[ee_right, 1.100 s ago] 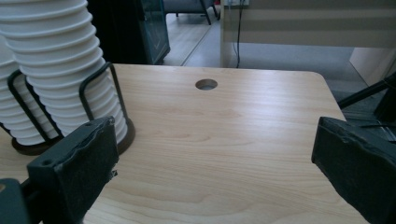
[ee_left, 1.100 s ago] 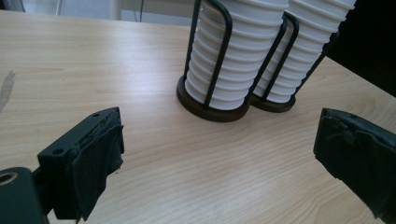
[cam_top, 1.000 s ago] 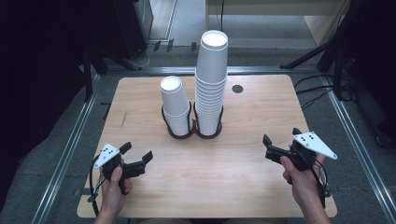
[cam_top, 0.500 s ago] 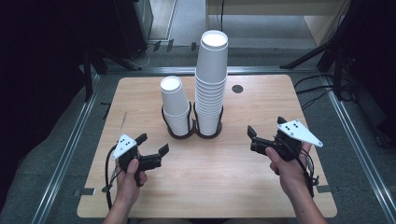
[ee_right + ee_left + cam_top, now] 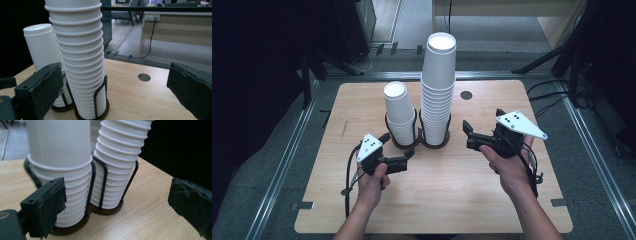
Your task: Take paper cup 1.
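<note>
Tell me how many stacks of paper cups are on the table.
2: the short stack stands in the left ring of the wire holder, the tall stack in its right ring.

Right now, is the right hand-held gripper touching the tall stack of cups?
Apart. In the high view, bare table shows between the right hand-held gripper and the tall stack of cups; its jaws stand open.

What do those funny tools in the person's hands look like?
Each hand holds a black tool with two flat black jaws wrapped in worn, ragged black padding. The left gripper and the right gripper each carry a pale three-cornered plate on top, marked with small dark dots. A black cable trails from each one. The forearms are bare, with no sleeves in sight.
</note>
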A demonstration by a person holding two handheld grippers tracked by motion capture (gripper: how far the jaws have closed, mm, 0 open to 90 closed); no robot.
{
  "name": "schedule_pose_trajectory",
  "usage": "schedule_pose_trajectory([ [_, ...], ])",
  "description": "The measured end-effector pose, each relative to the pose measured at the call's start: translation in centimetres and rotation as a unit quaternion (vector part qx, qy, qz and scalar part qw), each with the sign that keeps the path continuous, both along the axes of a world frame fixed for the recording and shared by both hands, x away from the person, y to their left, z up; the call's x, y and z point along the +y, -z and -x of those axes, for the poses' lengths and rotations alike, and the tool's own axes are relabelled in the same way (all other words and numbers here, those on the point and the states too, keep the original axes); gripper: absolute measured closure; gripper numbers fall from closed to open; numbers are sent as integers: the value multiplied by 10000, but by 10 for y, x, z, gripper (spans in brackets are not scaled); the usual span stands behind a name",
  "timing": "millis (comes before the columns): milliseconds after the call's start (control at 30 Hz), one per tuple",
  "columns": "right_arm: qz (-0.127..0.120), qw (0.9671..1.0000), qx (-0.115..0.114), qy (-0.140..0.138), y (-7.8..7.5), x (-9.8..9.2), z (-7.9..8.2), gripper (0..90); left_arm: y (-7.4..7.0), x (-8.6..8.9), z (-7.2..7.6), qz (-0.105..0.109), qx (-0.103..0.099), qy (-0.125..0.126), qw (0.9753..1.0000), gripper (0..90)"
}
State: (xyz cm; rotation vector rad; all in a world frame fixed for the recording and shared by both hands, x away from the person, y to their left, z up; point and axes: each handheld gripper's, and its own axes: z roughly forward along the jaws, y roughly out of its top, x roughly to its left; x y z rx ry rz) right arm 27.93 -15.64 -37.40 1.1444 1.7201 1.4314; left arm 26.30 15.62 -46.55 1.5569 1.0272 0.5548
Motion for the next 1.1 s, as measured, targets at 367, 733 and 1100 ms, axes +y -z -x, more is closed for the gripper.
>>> schedule_pose_trajectory([
  [367, -174, 9998, -64, -1, -25, 15, -11, 6, -6, -31, -16, -98, -124, -86, 9998, 19],
  [733, -264, 9995, -95, -106, -38, 33, -22, 7, -12, -57, -33, -110, -222, -179, 9995, 20],
  [1100, -374, 9989, -66, -291, -51, 52, -41, 7, -14, -81, -48, -152, -344, -523, 9979, 39],
])
